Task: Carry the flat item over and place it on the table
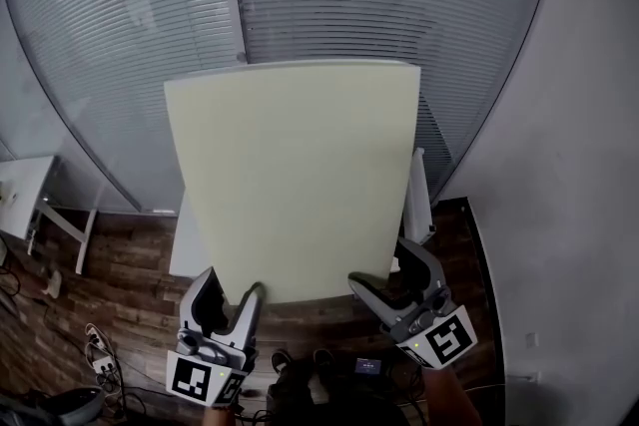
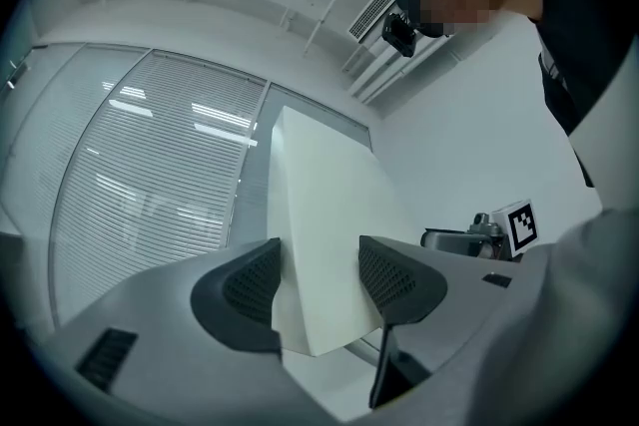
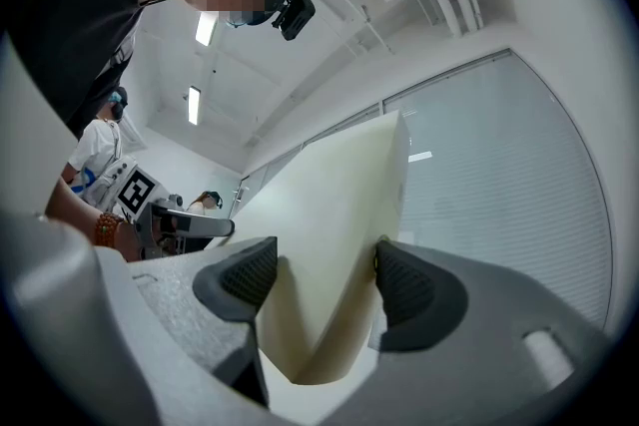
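A large pale yellow flat board (image 1: pixel 295 175) stands upright in front of me, lifted off the floor. My left gripper (image 1: pixel 235 292) is shut on its lower left corner, and my right gripper (image 1: pixel 387 272) is shut on its lower right corner. In the left gripper view the board (image 2: pixel 319 214) rises between the two dark pads of the left gripper (image 2: pixel 319 279). The right gripper view shows the board (image 3: pixel 344 205) pinched in the right gripper (image 3: pixel 324 279). Behind the board, a white table (image 1: pixel 185 244) shows at both sides.
A glass wall with blinds (image 1: pixel 120 35) runs behind the table, and a plain wall (image 1: pixel 559 195) stands on the right. Another white desk (image 1: pixel 25 195) is at the left. Cables (image 1: pixel 100 349) lie on the wood floor (image 1: pixel 110 274). Other people (image 3: pixel 100 145) stand far off.
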Demonstrator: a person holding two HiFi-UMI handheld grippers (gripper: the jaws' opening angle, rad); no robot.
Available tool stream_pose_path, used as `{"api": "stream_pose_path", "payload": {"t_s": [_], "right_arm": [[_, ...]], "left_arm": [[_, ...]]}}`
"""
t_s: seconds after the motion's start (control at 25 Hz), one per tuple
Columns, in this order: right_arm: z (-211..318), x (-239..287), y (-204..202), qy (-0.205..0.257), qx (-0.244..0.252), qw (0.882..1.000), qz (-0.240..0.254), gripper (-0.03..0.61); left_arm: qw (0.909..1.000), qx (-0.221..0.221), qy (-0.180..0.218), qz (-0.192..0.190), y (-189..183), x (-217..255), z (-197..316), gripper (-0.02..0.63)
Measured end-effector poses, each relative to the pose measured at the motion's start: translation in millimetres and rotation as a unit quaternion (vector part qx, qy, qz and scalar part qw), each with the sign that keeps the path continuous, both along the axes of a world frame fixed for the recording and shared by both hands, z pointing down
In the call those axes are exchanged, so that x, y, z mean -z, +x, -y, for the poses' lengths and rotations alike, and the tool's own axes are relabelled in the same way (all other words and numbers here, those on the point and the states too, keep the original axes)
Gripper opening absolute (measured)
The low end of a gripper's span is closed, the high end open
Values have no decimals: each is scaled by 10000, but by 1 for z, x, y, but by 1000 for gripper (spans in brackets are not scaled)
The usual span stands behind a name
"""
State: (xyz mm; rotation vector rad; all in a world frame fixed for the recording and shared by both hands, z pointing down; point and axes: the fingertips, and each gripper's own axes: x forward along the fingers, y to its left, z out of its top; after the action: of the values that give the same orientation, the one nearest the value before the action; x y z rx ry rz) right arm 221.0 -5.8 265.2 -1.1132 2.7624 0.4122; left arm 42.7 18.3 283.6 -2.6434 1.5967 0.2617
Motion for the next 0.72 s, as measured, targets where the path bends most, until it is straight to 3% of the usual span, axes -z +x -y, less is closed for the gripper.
{"api": "stream_pose_path", "payload": {"t_s": [0.2,0.4,0.52,0.64,0.72], "right_arm": [[22,18,-29,202,-195,9996,-1,308],[38,48,-71,489,-408,9978,-174,308],[39,66,-87,633,-562,9961,-260,308],[38,65,-103,692,-675,9949,-287,308],[45,60,-113,694,-736,9942,-351,308]], "left_arm": [[9973,-140,722,-62,-29,37,28,245],[9967,-325,745,-78,-74,49,54,245],[9934,-492,1039,39,-87,73,56,245],[9960,-594,654,113,-103,57,60,245],[9958,-647,637,67,-112,51,69,245]]}}
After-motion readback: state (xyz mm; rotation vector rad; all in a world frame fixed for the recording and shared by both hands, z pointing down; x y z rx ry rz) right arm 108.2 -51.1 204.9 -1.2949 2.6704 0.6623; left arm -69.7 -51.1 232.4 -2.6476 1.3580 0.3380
